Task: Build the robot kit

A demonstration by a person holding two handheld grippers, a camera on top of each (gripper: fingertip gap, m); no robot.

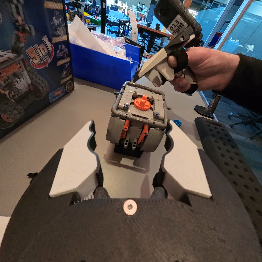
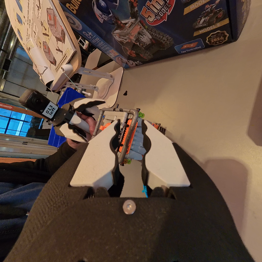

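A grey block-built cube model (image 1: 136, 124) with an orange gear (image 1: 142, 104) on top stands on the grey table (image 1: 56, 127). My left gripper (image 1: 131, 124) is open, with its fingers on either side of the model's front and not touching it. My right gripper (image 1: 136, 77), held by a hand (image 1: 209, 70), comes down from the back right with its tip by the model's top rear corner. In the right wrist view my right gripper (image 2: 130, 121) is open, and the model's grey frame bar (image 2: 127, 141) shows between its fingers; I cannot tell if they touch. The left gripper (image 2: 95, 120) is open there too.
A dark blue toy box (image 1: 32, 63) stands at the left, with a blue bin (image 1: 102, 65) of plastic bags behind the model. A black perforated pad (image 1: 226, 156) lies at the right. A small blue part (image 1: 177, 122) and a black bit (image 1: 32, 175) lie on the table. A booklet on a stand (image 2: 42, 35) is nearby. About 12 centimeters separates my left fingertips from my right.
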